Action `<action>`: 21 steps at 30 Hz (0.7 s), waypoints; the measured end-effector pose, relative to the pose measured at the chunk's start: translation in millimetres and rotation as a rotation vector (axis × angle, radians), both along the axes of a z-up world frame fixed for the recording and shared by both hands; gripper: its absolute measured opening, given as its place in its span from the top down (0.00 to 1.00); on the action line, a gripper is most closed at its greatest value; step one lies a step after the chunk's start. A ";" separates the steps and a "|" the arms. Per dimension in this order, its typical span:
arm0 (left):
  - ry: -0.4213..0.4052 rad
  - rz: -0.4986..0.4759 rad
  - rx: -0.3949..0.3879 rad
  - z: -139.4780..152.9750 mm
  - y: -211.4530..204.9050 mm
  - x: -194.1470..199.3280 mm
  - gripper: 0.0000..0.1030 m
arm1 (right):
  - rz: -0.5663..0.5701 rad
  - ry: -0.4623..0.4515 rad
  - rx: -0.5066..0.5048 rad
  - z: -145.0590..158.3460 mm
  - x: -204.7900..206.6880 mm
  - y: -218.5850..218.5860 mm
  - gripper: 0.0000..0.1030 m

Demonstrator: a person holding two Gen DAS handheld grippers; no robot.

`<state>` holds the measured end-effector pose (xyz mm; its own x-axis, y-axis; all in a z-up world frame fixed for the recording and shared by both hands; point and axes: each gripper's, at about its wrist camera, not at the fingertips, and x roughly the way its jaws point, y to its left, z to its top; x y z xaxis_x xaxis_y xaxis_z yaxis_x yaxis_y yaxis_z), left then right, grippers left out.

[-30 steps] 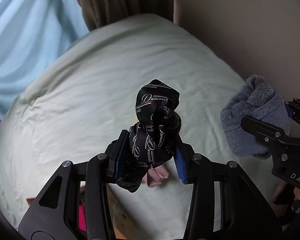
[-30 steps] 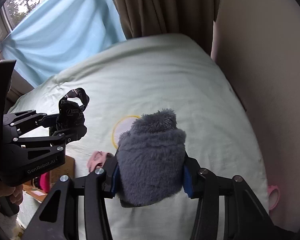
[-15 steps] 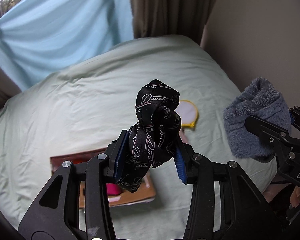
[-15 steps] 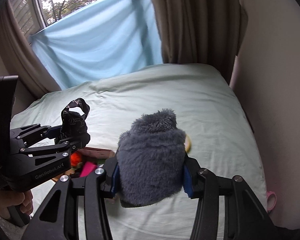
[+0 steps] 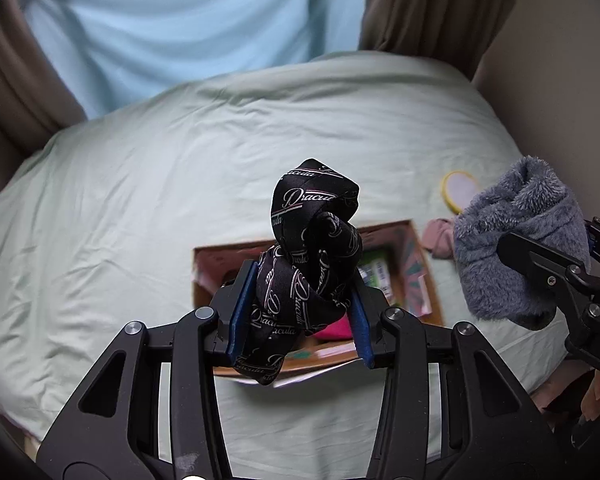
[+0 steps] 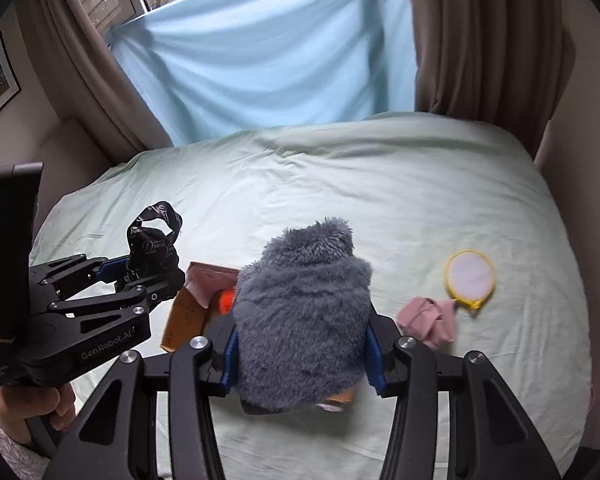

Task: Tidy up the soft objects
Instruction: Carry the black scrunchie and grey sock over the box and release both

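Observation:
My left gripper [image 5: 298,312] is shut on a knotted black printed cloth [image 5: 314,248] and holds it above an open cardboard box [image 5: 418,264] on the bed. The left gripper also shows in the right wrist view [image 6: 148,268], with the black cloth [image 6: 154,240] in it. My right gripper [image 6: 300,364] is shut on a fluffy grey sock [image 6: 304,312], held above the box's right side; the sock also shows in the left wrist view [image 5: 520,240]. A pink cloth [image 6: 428,316] lies on the sheet right of the box.
The pale green bed sheet [image 6: 340,184] fills both views. A yellow-rimmed round hoop [image 6: 470,274] lies right of the box. The box [image 6: 196,300] holds pink, orange and green items. Blue cloth and brown curtains hang behind; a wall runs along the right.
Both grippers have moved back and up with their cloths still held. The box, hoop and pink cloth have come fully into view below them.

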<state>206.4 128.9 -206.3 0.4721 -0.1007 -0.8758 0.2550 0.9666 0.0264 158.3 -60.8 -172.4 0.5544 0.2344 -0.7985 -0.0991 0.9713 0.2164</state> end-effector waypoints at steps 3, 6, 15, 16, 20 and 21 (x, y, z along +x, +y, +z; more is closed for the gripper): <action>0.040 0.020 0.003 -22.8 28.1 11.8 0.62 | 0.017 0.038 -0.001 -18.1 16.1 29.3 0.56; 0.083 0.035 0.003 -47.6 43.8 21.8 0.62 | 0.021 0.082 -0.005 -36.2 29.1 52.3 0.56; 0.224 0.108 -0.008 -121.1 68.3 43.6 0.62 | -0.008 0.267 -0.002 -106.2 73.7 79.7 0.56; 0.238 0.118 -0.010 -128.3 69.6 44.6 0.62 | -0.009 0.283 0.002 -112.8 76.0 79.7 0.56; 0.298 0.125 -0.008 -152.1 68.8 45.2 0.62 | -0.015 0.356 0.018 -136.3 89.9 76.1 0.56; 0.308 0.123 -0.007 -155.6 67.8 45.0 0.62 | -0.017 0.375 0.023 -140.9 93.0 74.4 0.56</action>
